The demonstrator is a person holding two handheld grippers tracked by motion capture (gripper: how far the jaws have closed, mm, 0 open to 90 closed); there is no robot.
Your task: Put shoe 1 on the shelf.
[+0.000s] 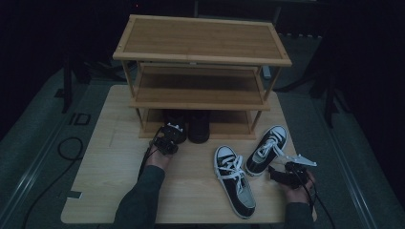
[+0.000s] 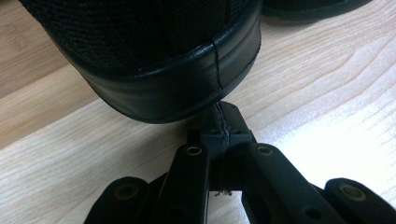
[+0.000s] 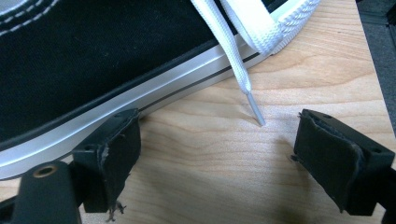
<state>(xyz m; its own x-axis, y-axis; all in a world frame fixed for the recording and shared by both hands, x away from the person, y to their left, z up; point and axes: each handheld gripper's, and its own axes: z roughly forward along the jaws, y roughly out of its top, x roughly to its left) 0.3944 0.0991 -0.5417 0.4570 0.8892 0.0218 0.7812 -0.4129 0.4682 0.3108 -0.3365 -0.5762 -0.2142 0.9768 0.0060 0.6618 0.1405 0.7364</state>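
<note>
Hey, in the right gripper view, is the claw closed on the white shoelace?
No, the right claw stands open, its pads apart on either side of the shoelace tip, which rests on the table untouched.

The rack [image 1: 200, 52] stands at the far side of the table [image 1: 105, 191]. Two shoes sit on its bottom shelf [image 1: 229, 125]: shoe A [image 2: 154, 56] directly ahead of the left claw [image 1: 168, 143], its heel against the claw tips, and shoe B [image 1: 199, 126] just right of it. Two sneakers lie on the table left of the right claw [image 1: 282, 174]: sneaker C [image 1: 266, 150] beside its left jaw, sneaker D [image 1: 235, 183] farther left. A lace tip [image 3: 256, 109] lies between the right claw's jaws.
</note>
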